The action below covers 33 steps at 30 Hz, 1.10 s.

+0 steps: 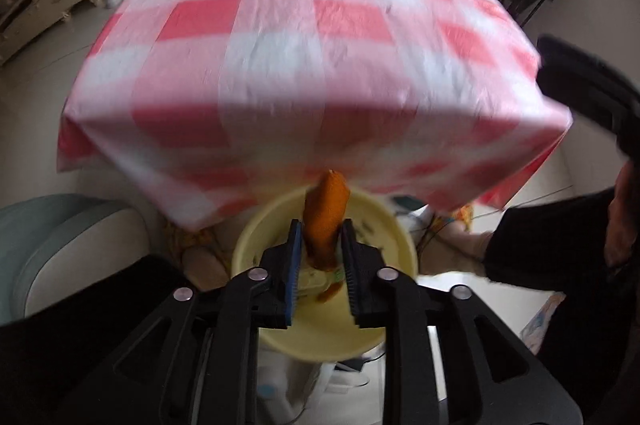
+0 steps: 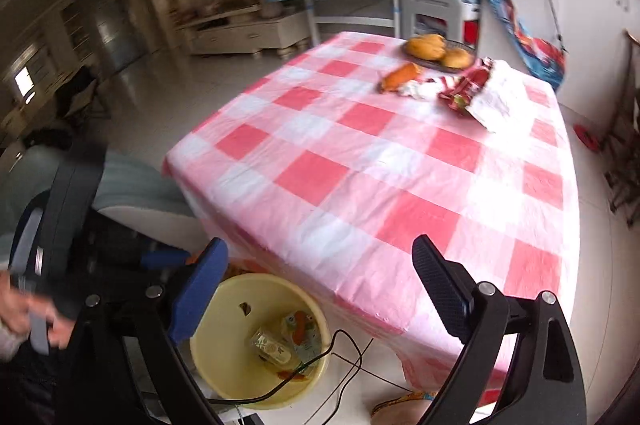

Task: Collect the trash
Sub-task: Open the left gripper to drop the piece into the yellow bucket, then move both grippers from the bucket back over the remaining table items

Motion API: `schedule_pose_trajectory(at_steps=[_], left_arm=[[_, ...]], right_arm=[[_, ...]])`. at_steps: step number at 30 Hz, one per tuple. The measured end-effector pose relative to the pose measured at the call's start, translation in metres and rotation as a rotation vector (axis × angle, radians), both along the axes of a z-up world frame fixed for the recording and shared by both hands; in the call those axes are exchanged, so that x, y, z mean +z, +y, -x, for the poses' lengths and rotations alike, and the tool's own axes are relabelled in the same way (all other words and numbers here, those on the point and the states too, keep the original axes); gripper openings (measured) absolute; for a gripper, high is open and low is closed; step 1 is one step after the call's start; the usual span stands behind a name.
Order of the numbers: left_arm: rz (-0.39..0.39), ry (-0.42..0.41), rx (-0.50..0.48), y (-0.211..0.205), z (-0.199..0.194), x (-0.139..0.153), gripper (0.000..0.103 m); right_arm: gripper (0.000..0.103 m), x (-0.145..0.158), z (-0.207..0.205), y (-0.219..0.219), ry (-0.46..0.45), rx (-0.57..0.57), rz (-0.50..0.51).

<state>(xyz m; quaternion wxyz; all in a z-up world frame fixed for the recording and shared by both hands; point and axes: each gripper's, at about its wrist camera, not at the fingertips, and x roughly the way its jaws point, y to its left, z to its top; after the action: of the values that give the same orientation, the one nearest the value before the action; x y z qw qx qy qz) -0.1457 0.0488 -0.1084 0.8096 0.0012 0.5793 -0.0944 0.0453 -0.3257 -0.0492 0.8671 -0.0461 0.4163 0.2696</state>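
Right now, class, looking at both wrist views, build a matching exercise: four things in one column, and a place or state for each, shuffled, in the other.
Column 1
1. left gripper
2. right gripper
3. yellow bin
4. red wrapper

Column 2
A. on the floor by the near edge of the table
B. lying on the checked cloth, at the far end
C. open, holding nothing
D. shut on the orange wrapper

Pairs: 1-D, 2-C, 3-A, 4-B
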Motion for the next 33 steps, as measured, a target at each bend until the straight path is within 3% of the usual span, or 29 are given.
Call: schedule_pose_trajectory(at_steps=[3,8,9,12,13,16,20,21,23,24,27,28,33], left_arm=[[-0.007,-0.05,0.054,0.009,0.008,0.007,0.049],[-0.005,-0.14,0.181,0.045,0.015,0.028,0.06],[0.003,-0.145,0.198,0.027,-0.011,0.029,0.06],[0.03,-0.16,0.25,0.003,-0.034,0.032,0.061],[0.031,-0.164,0.257,-0.03,-0.059,0.031,0.061],[0.029,-0.169,0.261,-0.051,-0.081,0.028,0.062],[0.018,-0.176,0.255,-0.104,-0.094,0.02,0.062],[0.016,-0.177,0.255,-0.14,-0.106,0.015,0.062],[0.011,-0.18,0.254,-0.163,-0.111,0.014,0.062],[0.011,-0.18,0.255,-0.194,-0.118,0.011,0.062],[0.008,-0.179,0.255,-0.213,-0.132,0.009,0.062],[0.008,-0.178,0.256,-0.245,-0.139,0.007,0.062],[0.007,-0.183,0.257,-0.292,-0.158,0.006,0.062]], right_arm=[[0.089,-0.007,0.003,0.007,-0.018,-0.01,0.038],[0.089,-0.015,0.007,0.003,-0.024,-0.019,0.074],[0.089,-0.016,0.008,0.001,-0.024,-0.025,0.078],[0.089,-0.019,0.006,0.001,-0.025,-0.045,0.089],[0.089,-0.02,0.006,0.001,-0.024,-0.05,0.091],[0.089,-0.022,0.005,0.002,-0.026,-0.058,0.097],[0.089,-0.024,0.005,0.005,-0.032,-0.052,0.11],[0.089,-0.025,0.006,0.005,-0.033,-0.05,0.113],[0.089,-0.026,0.006,0.007,-0.035,-0.047,0.117],[0.089,-0.025,0.007,0.007,-0.038,-0.046,0.118],[0.09,-0.026,0.007,0.008,-0.042,-0.042,0.12],[0.09,-0.026,0.007,0.008,-0.042,-0.041,0.12],[0.09,-0.026,0.008,0.009,-0.045,-0.039,0.123]])
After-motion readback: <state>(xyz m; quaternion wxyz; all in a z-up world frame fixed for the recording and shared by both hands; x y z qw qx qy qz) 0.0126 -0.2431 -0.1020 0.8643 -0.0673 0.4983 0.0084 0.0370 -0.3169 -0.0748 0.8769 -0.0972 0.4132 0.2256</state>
